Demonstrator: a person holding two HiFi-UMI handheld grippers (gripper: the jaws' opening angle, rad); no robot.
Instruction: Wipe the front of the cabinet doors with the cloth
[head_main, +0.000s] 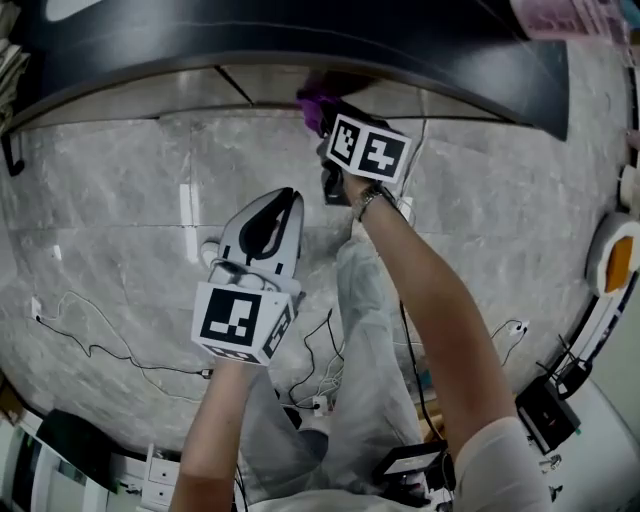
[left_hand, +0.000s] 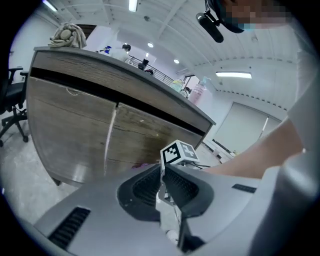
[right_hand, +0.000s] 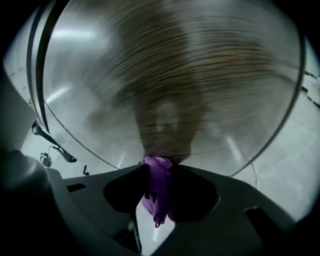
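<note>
Pinching the purple cloth (right_hand: 157, 190) between its jaws, the right gripper (right_hand: 159, 167) holds it at the cabinet door (right_hand: 170, 75), apparently touching, door straight ahead on the far side. The left gripper (left_hand: 161, 175), jaws pressed together on nothing, hangs nearer, well apart from the door.

The grey two-jaw left gripper (left_hand: 161, 176) is held nearer the body, its jaws pressed together with nothing between them. The bare right arm (head_main: 430, 290) stretches forward, and the grey right gripper (right_hand: 157, 167) clamps a bunched purple cloth (right_hand: 158, 190).
</note>
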